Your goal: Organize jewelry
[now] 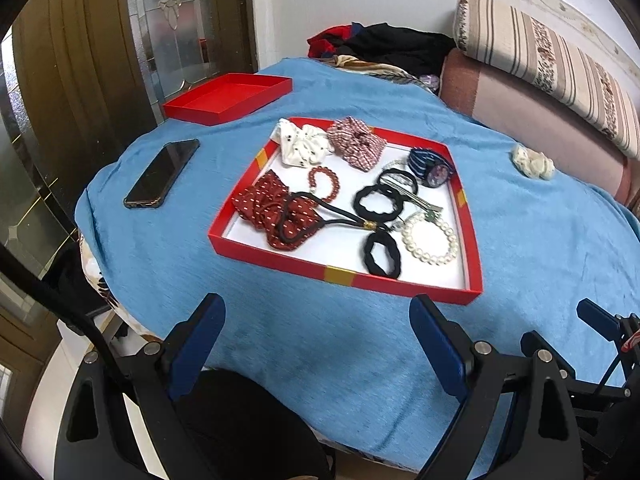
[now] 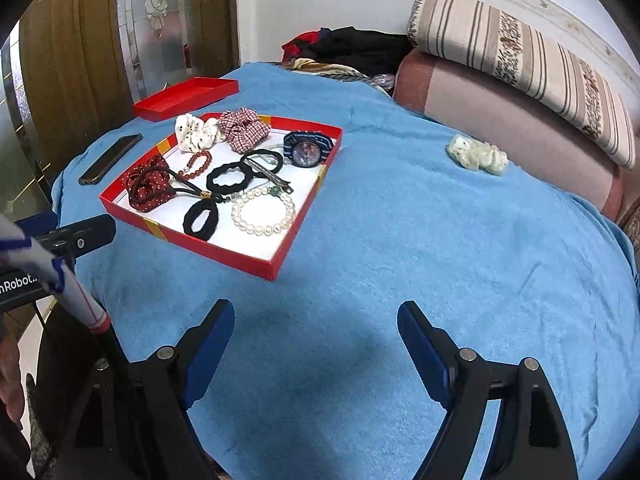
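A red-walled tray (image 1: 344,276) (image 2: 256,266) with a white floor lies on the blue cloth. In it are a red dotted scrunchie (image 1: 272,210), a white scrunchie (image 1: 302,145), a checked scrunchie (image 1: 356,142), a red bead bracelet (image 1: 323,182), black hair ties (image 1: 382,254), a pearl bracelet (image 1: 430,238) (image 2: 264,210) and a striped watch (image 1: 432,168) (image 2: 306,148). A cream scrunchie (image 1: 534,162) (image 2: 478,156) lies alone on the cloth at the right. My left gripper (image 1: 318,314) hangs open in front of the tray. My right gripper (image 2: 316,314) is open over bare cloth, right of the tray.
A red lid (image 1: 228,98) (image 2: 186,96) sits at the far left corner. A dark phone (image 1: 162,174) (image 2: 110,158) lies left of the tray. Folded bedding (image 1: 552,76) and dark clothes (image 1: 396,46) line the back and right. The cloth's edge drops off at the left.
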Demonstrator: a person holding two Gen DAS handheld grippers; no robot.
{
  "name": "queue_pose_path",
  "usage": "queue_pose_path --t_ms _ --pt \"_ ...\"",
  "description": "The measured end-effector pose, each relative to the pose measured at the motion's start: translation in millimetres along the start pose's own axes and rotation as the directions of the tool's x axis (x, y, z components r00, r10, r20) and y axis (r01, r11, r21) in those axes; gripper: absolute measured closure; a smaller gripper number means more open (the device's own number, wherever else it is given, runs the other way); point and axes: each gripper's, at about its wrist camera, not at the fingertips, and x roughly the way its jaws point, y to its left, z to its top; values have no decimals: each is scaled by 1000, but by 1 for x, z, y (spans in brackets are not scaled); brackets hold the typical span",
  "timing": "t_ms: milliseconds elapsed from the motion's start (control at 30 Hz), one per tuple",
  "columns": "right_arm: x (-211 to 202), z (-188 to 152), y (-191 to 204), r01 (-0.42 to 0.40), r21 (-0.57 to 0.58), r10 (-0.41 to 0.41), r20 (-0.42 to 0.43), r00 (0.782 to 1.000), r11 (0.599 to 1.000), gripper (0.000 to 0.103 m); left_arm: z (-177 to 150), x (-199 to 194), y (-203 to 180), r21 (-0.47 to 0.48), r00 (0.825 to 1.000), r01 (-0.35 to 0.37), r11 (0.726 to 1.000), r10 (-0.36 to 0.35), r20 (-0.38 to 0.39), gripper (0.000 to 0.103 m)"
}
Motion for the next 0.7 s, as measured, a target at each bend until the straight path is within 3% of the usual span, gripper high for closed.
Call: queue_pose_path --t_ms 500,700 --pt "17 9 19 6 -26 -6 -25 1000 1000 16 9 4 30 -71 997 -35 997 40 60 11" --pt "20 11 21 5 -22 -5 -28 1000 1000 16 11 8 32 -81 999 -17 997 20 45 11"
